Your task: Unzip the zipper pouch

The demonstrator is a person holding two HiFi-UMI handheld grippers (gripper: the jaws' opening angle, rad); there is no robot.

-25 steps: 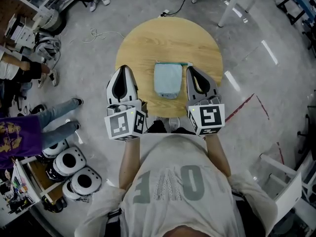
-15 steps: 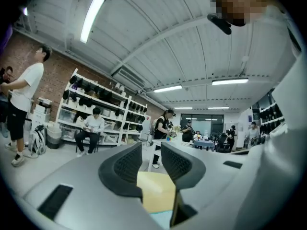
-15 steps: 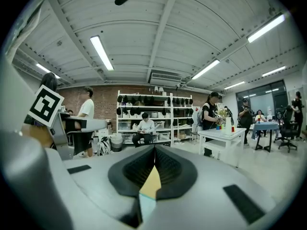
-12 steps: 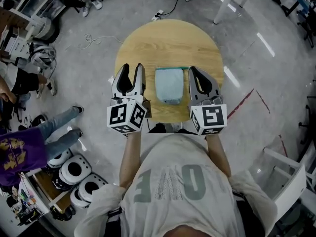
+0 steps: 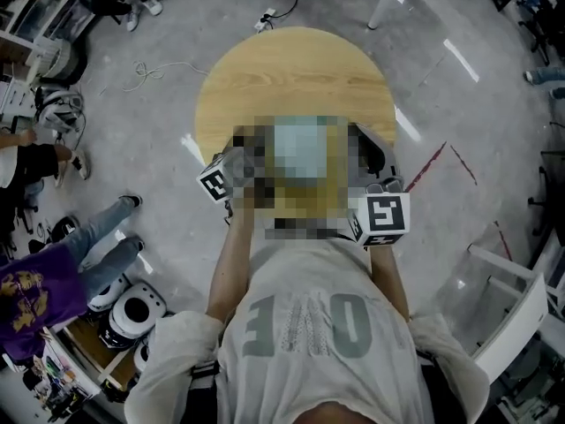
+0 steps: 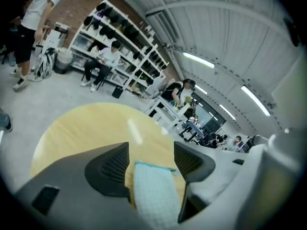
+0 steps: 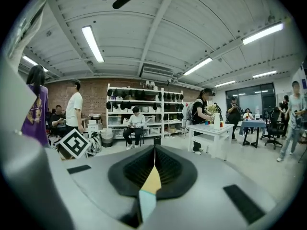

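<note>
A pale blue zipper pouch (image 5: 300,147) lies at the near side of a round wooden table (image 5: 291,69); a mosaic patch blurs it in the head view. In the left gripper view the pouch (image 6: 153,195) lies lengthwise between the jaws of my left gripper (image 6: 151,159). These jaws have just been opening and stand wide apart, with the pads off the fabric. My right gripper (image 5: 364,144) stays right of the pouch. Its jaws (image 7: 154,150) are pressed together on nothing, and only slivers of pouch (image 7: 147,202) and table show through the slit.
A person in purple (image 5: 26,290) and several helmets (image 5: 132,312) are on the floor to the left. Shelving (image 6: 120,37) and seated people line the far wall. A white table (image 7: 216,128) stands beyond, and a white chair (image 5: 512,299) is at the lower right.
My left gripper has dropped toward the table and turned in to the pouch's left side, and its jaws went from shut to wide open. The right gripper has barely moved.
</note>
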